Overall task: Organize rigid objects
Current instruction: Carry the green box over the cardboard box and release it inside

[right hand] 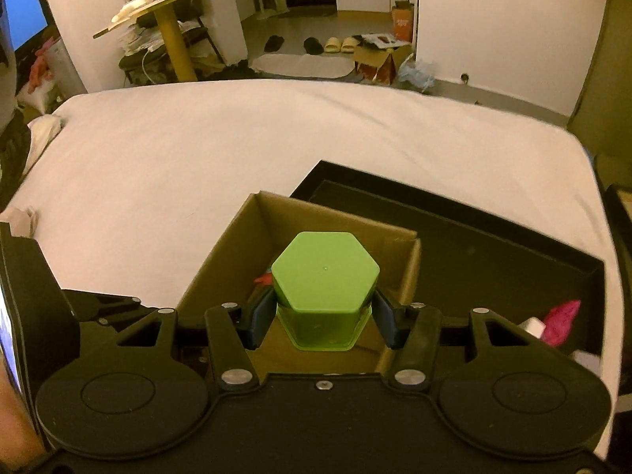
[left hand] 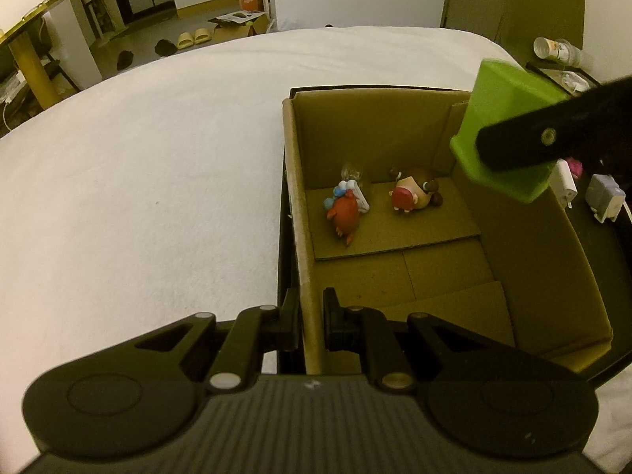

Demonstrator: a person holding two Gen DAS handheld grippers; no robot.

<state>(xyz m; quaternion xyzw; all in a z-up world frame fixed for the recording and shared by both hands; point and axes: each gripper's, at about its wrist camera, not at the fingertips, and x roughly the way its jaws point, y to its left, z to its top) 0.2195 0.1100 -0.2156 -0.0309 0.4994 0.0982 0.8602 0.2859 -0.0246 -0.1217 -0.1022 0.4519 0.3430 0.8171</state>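
My left gripper [left hand: 311,324] is shut on the near left wall of an open cardboard box [left hand: 296,205]. Inside the box lie a red crab-like toy [left hand: 344,213] with a small blue-and-white piece, and a round brown-and-red figure [left hand: 412,193]. My right gripper [right hand: 324,316] is shut on a green hexagonal container [right hand: 326,276] and holds it above the box [right hand: 237,237]. From the left wrist view the green container [left hand: 501,118] hangs over the box's right wall, with a black finger [left hand: 525,142] across it.
The box sits in a black tray [right hand: 493,245] on a white bed [left hand: 138,177]. In the tray to the right lie white chargers [left hand: 604,197] and a pink item [right hand: 561,322]. A cup [left hand: 553,49] stands beyond the bed's right edge.
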